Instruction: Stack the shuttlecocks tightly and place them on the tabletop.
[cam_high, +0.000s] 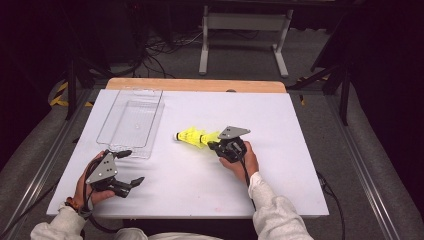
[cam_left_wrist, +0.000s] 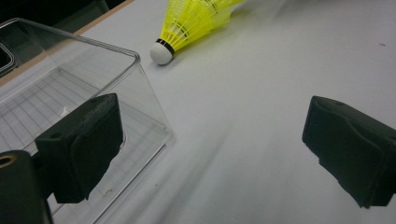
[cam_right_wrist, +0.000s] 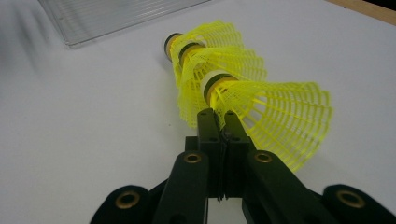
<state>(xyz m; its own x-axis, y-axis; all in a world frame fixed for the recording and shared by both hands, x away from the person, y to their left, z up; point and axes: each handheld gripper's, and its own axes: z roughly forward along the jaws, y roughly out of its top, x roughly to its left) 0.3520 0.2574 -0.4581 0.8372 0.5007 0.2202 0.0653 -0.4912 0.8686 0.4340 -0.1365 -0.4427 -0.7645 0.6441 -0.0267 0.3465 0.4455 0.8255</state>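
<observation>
A nested stack of three yellow shuttlecocks (cam_high: 192, 136) lies on its side on the white table, cork ends toward the clear container. In the right gripper view the stack (cam_right_wrist: 224, 70) sits just past my right gripper (cam_right_wrist: 217, 114), whose jaws are pressed together with their tips against the yellow mesh skirt; I cannot tell whether any mesh is pinched. From above, that right gripper (cam_high: 212, 145) meets the stack's wide end. My left gripper (cam_high: 132, 167) rests at the table's front left, open, with nothing between its jaws. Its own view (cam_left_wrist: 219, 140) shows the stack's white cork (cam_left_wrist: 162, 52) farther off.
A clear plastic container (cam_high: 132, 117) stands at the back left of the white table (cam_high: 280, 170); its near corner (cam_left_wrist: 140, 93) is right beside the left gripper's left jaw. A wooden strip (cam_high: 200, 85) runs along the far edge.
</observation>
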